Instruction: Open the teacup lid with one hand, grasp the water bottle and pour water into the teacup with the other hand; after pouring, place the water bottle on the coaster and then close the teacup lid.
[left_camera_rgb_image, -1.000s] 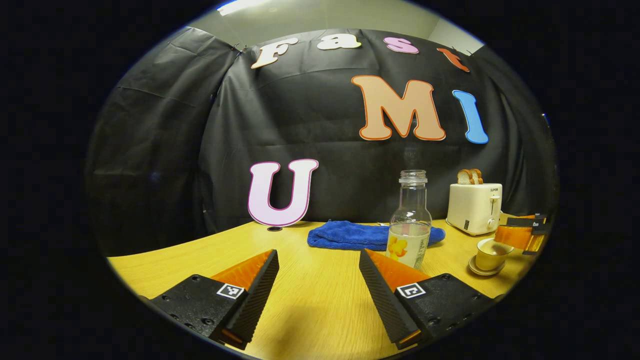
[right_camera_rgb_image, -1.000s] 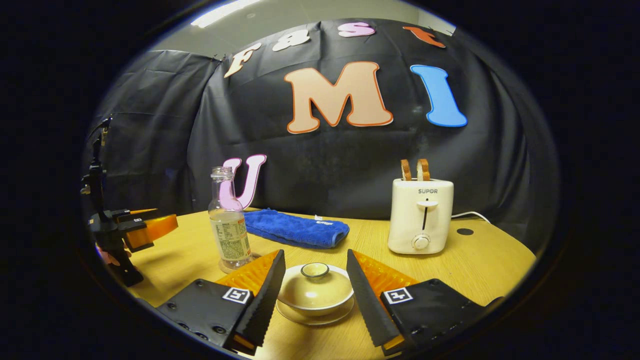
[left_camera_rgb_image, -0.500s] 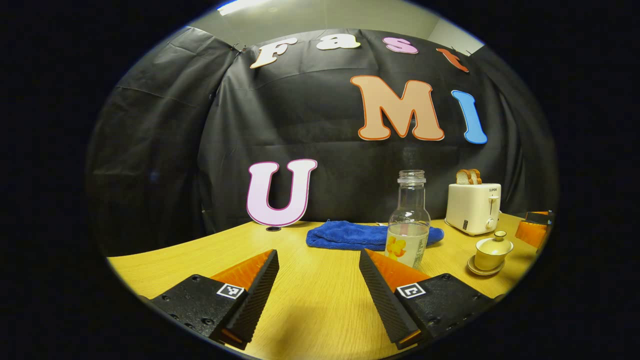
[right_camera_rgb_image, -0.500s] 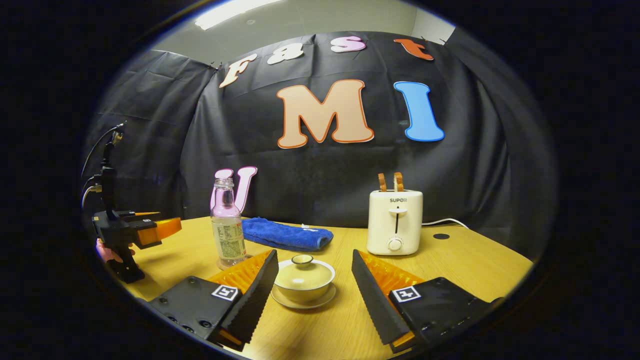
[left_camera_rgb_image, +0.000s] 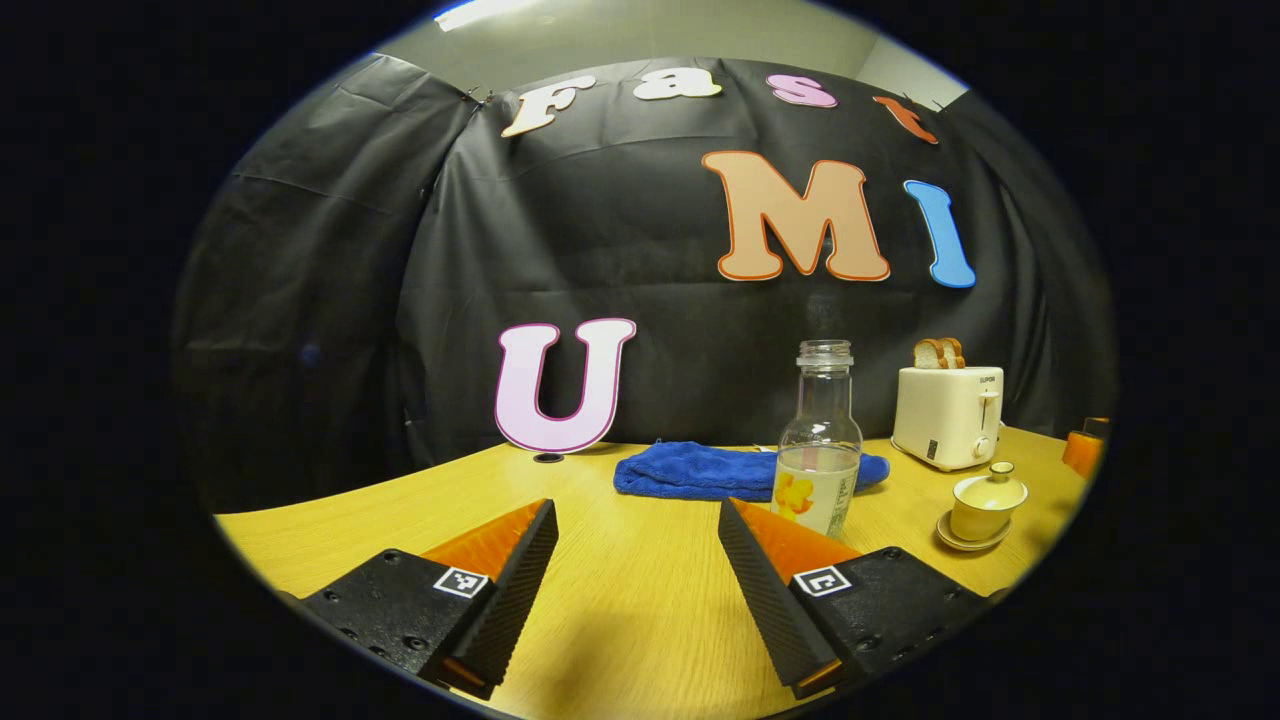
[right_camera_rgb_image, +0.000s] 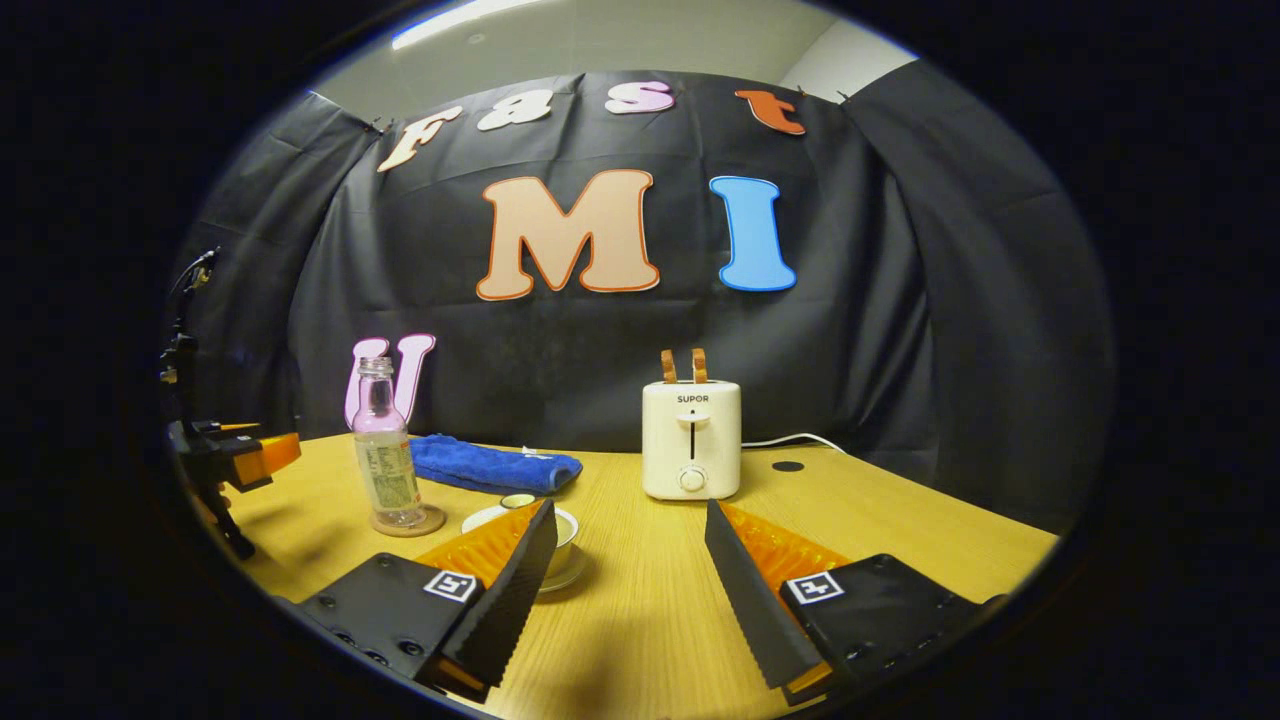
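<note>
One wooden table (left_camera_rgb_image: 620, 600) underfoot, spread beneath both claws. One blue towel (left_camera_rgb_image: 700, 470) lying ahead and a little right of the left claw (left_camera_rgb_image: 638, 590), seen again ahead and left of the right claw (right_camera_rgb_image: 625, 590) at (right_camera_rgb_image: 490, 465). One white toaster (right_camera_rgb_image: 691, 438) straight ahead of the right claw, well apart from it, two slices of bread (right_camera_rgb_image: 683, 365) sticking up from its slots; same toaster far right of the left claw (left_camera_rgb_image: 948, 415). One bottle (left_camera_rgb_image: 818, 450), upright, uncapped, partly filled, just beyond the left claw's right finger, its base hidden behind that finger; from the right claw, off to the left (right_camera_rgb_image: 385, 450), standing on one round coaster (right_camera_rgb_image: 408, 522). One teacup (left_camera_rgb_image: 987, 498) with lid on, on a saucer, to the right beyond the left claw; from the right claw, tucked behind its left finger (right_camera_rgb_image: 560, 530), largely hidden, lid knob (right_camera_rgb_image: 517, 501) just peeking over. Both claws wide apart, gripping nothing, low over the table. Left claw glimpsed at the left rim of the right gripper view (right_camera_rgb_image: 262, 452), partly cut off, hard to read. Sliver of the right claw at the right edge of the left gripper view (left_camera_rgb_image: 1083, 452), mostly cut off.
</note>
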